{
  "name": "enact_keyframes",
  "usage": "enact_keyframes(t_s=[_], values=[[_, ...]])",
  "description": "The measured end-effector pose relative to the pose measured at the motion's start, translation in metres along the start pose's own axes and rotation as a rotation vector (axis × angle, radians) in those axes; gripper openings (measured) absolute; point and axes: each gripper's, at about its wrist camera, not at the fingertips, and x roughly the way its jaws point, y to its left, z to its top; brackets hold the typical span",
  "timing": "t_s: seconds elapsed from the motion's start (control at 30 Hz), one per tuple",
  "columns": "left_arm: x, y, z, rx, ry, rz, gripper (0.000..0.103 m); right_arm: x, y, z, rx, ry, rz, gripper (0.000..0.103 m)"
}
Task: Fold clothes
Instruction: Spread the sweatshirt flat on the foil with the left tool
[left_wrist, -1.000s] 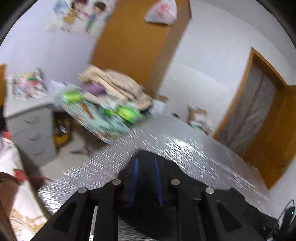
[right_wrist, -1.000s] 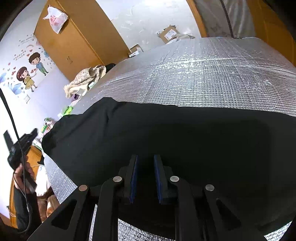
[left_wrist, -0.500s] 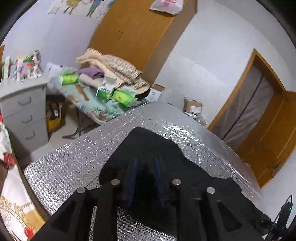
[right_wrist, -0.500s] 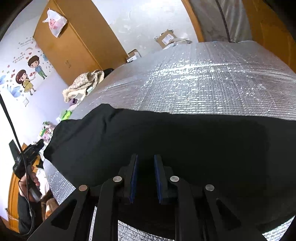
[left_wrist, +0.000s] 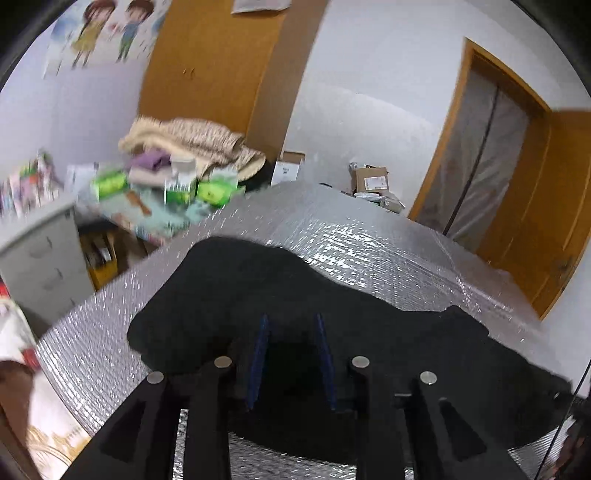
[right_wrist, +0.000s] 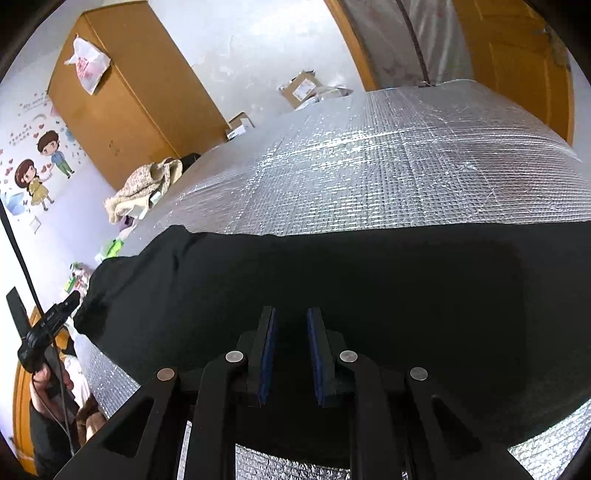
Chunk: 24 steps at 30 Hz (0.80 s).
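Silver foil mat (right_wrist: 388, 155) bore the black garment (right_wrist: 332, 280), spread flat; since a second earlier left gripper (left_wrist: 290, 343) had swung over its edge, jaws opening, no cloth pinched; right gripper (right_wrist: 290, 347) part-open, grip on cloth unclear; fold not begun; cluttered side table (left_wrist: 155, 218) beyond, nothing obstructing.

Bright, fisheye-warped; left view motion-blurred.

Silver quilted mat (right_wrist: 388, 155); wooden wardrobe (right_wrist: 122, 96); beige blanket pile (left_wrist: 192, 140); cardboard boxes (left_wrist: 369, 181) by doorway (left_wrist: 480, 155)
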Motion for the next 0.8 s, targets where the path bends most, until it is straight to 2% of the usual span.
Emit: enact_keyframes(t_s=[0.1,0.33,0.57,0.8], values=[[0.005,-0.024,-0.001,0.059,0.018,0.042,0.027,0.001,0.001,0.000,0.000,0.004,0.009,0.018],[0.019,-0.056,-0.017,0.122,0.071,0.038,0.027,0.007,0.016,0.001,-0.046,0.009,0.021,0.018],[0.040,-0.058,-0.037,0.142,0.159,0.064,0.028,0.022,0.018,-0.006,-0.052,0.052,0.014,0.018],[0.045,-0.062,-0.048,0.179,0.160,0.092,0.028,0.023,0.020,-0.009,-0.090,0.036,-0.002,0.018]])
